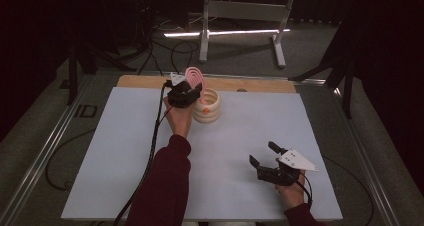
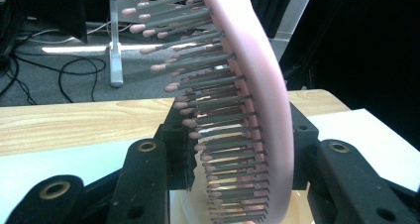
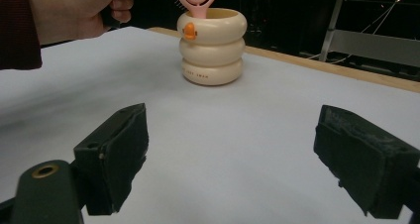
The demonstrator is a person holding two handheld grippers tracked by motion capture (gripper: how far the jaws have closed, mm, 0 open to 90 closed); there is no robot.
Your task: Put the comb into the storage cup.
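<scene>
Jaws clamped on a pink hairbrush (image 2: pixel 257 85), the left gripper (image 1: pixel 184 93) holds it upright over a cream ribbed holder (image 1: pixel 207 106) at the far edge of the white tabletop (image 1: pixel 125 151), the brush's lower end inside the rim. Keeping the brush vertical and centred looks best before any release. The right gripper (image 1: pixel 265 158) rests near the front edge, jaws wide apart and empty.

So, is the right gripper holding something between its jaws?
No, the right gripper has its jaws wide apart with just the bare white table sheet between them.
</scene>
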